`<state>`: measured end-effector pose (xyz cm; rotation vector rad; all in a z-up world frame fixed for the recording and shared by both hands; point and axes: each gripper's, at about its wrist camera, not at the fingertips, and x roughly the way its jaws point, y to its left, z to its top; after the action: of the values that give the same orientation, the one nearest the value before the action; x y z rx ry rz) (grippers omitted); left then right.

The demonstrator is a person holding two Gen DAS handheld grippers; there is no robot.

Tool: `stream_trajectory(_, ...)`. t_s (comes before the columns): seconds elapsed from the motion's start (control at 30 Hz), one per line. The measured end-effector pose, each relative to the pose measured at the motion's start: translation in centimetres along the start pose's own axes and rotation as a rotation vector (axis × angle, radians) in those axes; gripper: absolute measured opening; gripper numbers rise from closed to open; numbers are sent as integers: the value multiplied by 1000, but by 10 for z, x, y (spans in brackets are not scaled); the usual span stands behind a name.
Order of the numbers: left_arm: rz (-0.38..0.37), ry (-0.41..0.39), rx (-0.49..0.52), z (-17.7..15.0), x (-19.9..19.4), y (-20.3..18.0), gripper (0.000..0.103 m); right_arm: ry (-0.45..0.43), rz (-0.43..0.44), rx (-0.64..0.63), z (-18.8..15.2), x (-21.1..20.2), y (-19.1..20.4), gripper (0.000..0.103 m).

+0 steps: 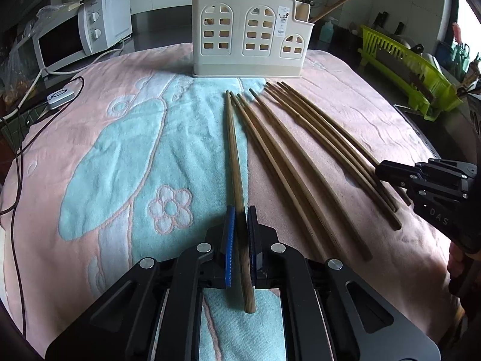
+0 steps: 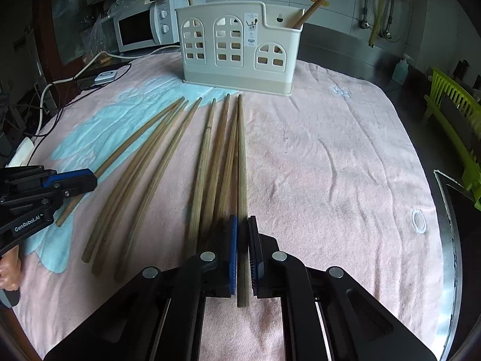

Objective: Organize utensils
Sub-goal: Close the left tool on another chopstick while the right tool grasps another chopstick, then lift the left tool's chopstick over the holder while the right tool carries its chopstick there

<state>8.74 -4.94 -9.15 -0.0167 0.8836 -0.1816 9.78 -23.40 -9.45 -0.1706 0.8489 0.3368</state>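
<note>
Several long wooden chopsticks [image 1: 288, 162] lie side by side on a pink and teal towel [image 1: 120, 156]. A cream utensil holder [image 1: 249, 36] with arched window cut-outs stands at the far edge, with two wooden sticks in it. It also shows in the right wrist view [image 2: 237, 48]. My left gripper [image 1: 240, 219] is shut on the leftmost chopstick [image 1: 233, 150], near its thick end. My right gripper [image 2: 243, 225] is shut on the rightmost chopstick [image 2: 241, 156], near its thick end. Each gripper shows in the other's view, the right one [image 1: 381, 171] and the left one [image 2: 90, 180].
A white microwave [image 1: 75, 39] and cables [image 1: 18, 138] sit left of the towel. A green dish rack [image 1: 412, 69] stands at the right. A soap bottle [image 2: 401, 69] stands behind the towel. A dark counter edge [image 2: 451, 225] runs along the right.
</note>
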Motion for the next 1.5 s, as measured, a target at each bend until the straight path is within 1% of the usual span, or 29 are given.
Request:
stream_trajectory(0.13,-10,-38,-4,2,-11,3,7,-39,-3,-9,5,-17,2,7)
stream_trajectory(0.33,-11,-131,-11,11,-34,8,6,-115,-4,-13,18,-45,4,7)
stream_trajectory(0.53,-21,-207,-23,20,-54,14,5,-129,2,-34,23,-56,9,7)
stream_trajectory(0.73,-19,-243,-39,25,-62,19,5,-114,-3,-30,18,-53,9,7)
stream_trajectory(0.93,-24,-285,-33,31,-70,20,5,-129,-13,-36,19,-60,8,7)
stream_trajectory(1.13,-25,-305,-36,36,-77,21,5,-166,-15,-29,23,-72,7,7)
stream_trajectory(1.33,-41,-320,-28,47,-85,22,5,-201,-12,-29,29,-81,8,7)
stream_trajectory(1.5,-66,-327,-34,61,-91,24,5,-251,5,-8,45,-92,5,7)
